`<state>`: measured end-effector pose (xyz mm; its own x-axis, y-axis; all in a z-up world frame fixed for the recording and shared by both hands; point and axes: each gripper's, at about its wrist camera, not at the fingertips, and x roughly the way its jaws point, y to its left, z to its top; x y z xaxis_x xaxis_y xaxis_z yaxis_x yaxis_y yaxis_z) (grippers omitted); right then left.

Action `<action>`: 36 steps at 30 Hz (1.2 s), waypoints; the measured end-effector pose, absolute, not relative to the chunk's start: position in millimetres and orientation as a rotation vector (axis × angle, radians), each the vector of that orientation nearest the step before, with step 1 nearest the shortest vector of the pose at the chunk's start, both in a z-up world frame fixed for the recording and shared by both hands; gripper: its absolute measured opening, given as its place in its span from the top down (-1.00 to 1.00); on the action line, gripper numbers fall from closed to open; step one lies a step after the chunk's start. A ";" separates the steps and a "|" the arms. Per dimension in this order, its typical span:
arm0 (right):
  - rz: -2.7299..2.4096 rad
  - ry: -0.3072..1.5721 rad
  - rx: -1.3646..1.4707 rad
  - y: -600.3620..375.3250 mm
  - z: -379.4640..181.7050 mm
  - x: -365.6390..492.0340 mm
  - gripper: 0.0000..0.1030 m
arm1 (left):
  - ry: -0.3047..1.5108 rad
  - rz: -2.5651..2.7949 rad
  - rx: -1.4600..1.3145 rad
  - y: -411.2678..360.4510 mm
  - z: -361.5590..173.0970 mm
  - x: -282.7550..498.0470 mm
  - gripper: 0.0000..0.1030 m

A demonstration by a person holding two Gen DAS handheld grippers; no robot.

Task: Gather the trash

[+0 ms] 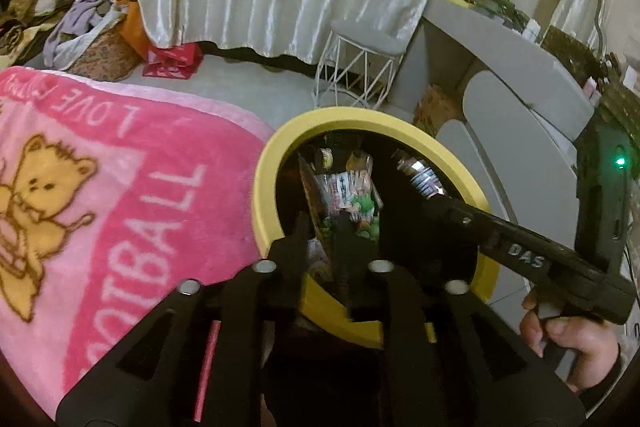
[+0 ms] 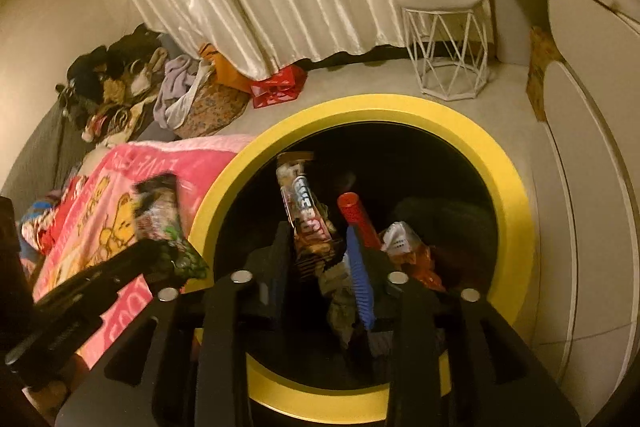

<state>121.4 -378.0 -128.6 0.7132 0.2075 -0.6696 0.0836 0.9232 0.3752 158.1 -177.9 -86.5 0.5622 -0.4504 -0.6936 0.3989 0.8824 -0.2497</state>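
A snack wrapper (image 2: 304,211) is seen between the fingers of the right gripper (image 2: 320,255), long axis toward 12 o'clock, above the yellow-rimmed bin (image 2: 516,211) (already part full). A second wrapper (image 2: 158,215) is carried by the left gripper (image 1: 322,235) at the rim's 9 o'clock side. Whether either wrapper is pinched or let go cannot be told.

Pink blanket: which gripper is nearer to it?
Left. The left gripper hangs at the pink blanket's edge beside the yellow bin; the right gripper is over the bin's opening.

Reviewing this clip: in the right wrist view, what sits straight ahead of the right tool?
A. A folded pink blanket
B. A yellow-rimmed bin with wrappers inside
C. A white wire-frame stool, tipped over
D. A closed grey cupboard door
B: the yellow-rimmed bin fills the middle of the view, its dark inside holding snack wrappers just beyond the right tool.
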 end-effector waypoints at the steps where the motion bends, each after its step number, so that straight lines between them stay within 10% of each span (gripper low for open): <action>1: 0.062 0.777 0.404 -380.5 -128.5 120.2 0.10 | 0.838 -0.494 -0.059 -178.8 -87.8 159.2 0.39; 9: 0.042 0.672 0.347 -378.4 -110.3 99.4 -0.35 | 0.794 -0.443 -0.083 -153.7 -82.7 144.3 -0.76; 17: 0.052 0.449 0.225 -342.5 -83.2 63.9 -0.87 | 0.678 -0.321 -0.119 -100.9 -64.2 104.1 -0.79; 36: 0.014 0.183 0.106 -293.7 -67.0 8.2 -0.88 | 0.512 -0.174 -0.128 -56.1 -33.7 41.4 -0.79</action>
<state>8.2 -293.7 -67.0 0.9832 0.0234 -0.1811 -0.0040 0.9943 0.1066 41.4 -56.1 -33.7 0.8578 -0.1967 -0.4748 0.1329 0.9773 -0.1650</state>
